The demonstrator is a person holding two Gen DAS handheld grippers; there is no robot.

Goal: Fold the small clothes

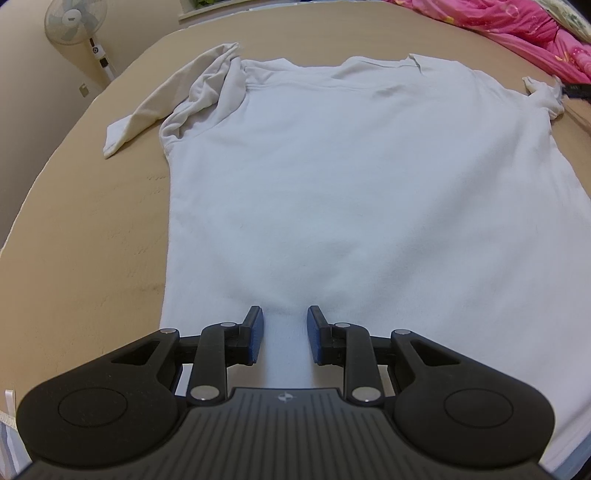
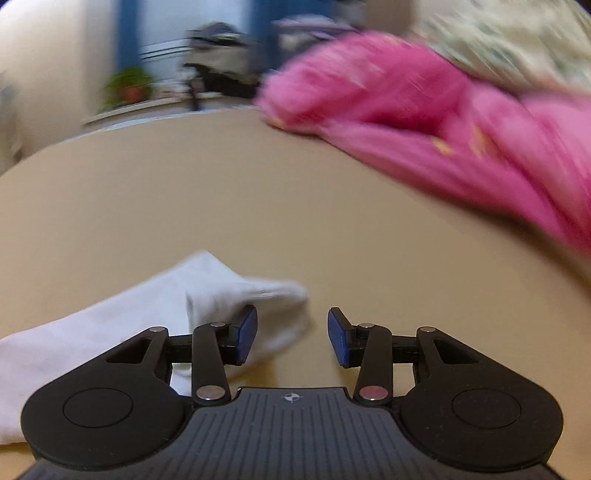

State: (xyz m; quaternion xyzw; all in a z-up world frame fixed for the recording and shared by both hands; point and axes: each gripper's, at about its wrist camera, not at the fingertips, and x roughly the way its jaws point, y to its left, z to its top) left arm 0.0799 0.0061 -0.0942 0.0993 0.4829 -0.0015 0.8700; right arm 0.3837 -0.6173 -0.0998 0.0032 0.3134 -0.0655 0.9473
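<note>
A white T-shirt lies spread flat on the tan surface, collar at the far end, left sleeve crumpled. My left gripper is open over the shirt's near hem, with cloth showing between its blue pads. In the blurred right wrist view, my right gripper is open just right of a white sleeve tip, which lies under its left finger. Nothing is held.
A pink quilt is bunched at the far right of the surface; it also shows in the right wrist view. A standing fan is beyond the far left edge. A potted plant stands on a ledge behind.
</note>
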